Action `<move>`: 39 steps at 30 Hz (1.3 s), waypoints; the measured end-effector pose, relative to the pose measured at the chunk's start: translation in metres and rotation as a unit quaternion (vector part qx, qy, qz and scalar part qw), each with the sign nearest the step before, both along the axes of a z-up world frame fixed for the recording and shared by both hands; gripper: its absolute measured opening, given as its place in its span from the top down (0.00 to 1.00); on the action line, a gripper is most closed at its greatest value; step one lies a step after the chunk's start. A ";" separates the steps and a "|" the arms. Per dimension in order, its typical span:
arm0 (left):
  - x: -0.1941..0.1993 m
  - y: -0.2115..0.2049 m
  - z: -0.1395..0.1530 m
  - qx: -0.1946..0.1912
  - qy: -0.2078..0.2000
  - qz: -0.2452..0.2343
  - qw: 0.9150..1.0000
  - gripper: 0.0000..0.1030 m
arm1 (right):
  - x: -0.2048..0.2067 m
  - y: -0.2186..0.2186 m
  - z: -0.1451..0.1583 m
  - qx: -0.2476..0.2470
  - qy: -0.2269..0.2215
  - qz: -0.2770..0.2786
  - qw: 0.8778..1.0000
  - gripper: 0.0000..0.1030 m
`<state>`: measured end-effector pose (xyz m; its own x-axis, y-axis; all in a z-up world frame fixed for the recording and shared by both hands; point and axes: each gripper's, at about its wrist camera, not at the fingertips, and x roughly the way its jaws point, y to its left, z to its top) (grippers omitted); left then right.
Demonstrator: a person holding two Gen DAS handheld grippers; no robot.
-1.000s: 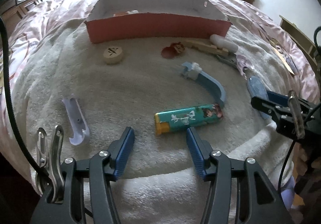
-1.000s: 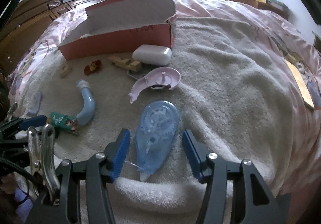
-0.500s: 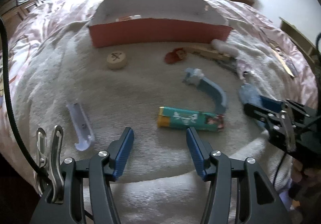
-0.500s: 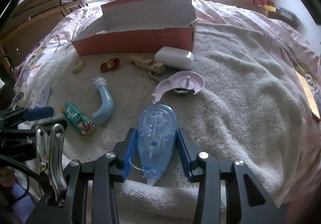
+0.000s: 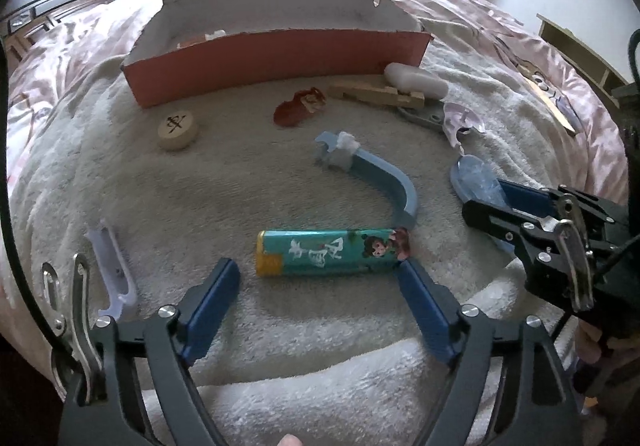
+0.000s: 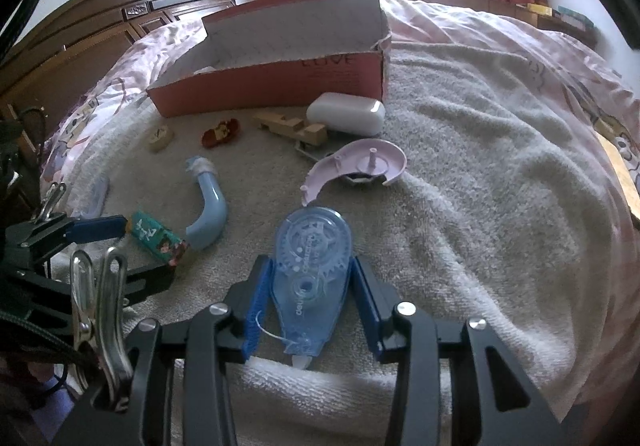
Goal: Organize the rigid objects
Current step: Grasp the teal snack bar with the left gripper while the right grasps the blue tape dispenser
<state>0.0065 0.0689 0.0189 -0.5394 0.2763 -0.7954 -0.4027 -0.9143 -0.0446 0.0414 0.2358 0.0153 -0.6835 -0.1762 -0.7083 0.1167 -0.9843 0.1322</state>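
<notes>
The left gripper stands wide, its jaws having just been opening; the teal printed lighter with a yellow end lies flat on the beige terry towel just ahead of its blue pads, the right pad's tip just beside the lighter's picture end, with no pad pressing on it. The right gripper is narrow, its pads clamped on both sides of the translucent blue correction-tape dispenser, which rests on the towel.

The open red cardboard box with a grey inside sits at the far side of the towel. Before it lie a round wooden game piece, a small red toy, a pale wooden block piece and a white rounded case. A curved light-blue plastic part lies just beyond the lighter, a pink half-shell of a tape dispenser sits beyond the blue one, and a white plastic clip lies left of the left gripper.
</notes>
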 end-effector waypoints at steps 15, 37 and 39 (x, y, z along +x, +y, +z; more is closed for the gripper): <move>-0.009 0.011 -0.002 0.006 -0.008 0.040 0.999 0.14 | 0.002 0.006 -0.002 -0.024 0.008 0.000 1.000 0.59; 0.000 0.007 -0.001 -0.014 0.004 0.063 0.998 0.21 | 0.004 0.008 -0.003 -0.033 0.014 0.000 0.999 0.58; 0.001 0.005 0.000 -0.013 0.007 0.065 0.998 0.21 | 0.004 0.007 -0.003 -0.032 0.014 -0.001 0.999 0.58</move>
<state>0.0076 0.0735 0.0192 -0.5800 0.1822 -0.7939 -0.2806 -0.9597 -0.0153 0.0454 0.2429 0.0125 -0.7027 -0.2199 -0.6767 0.1200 -0.9740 0.1919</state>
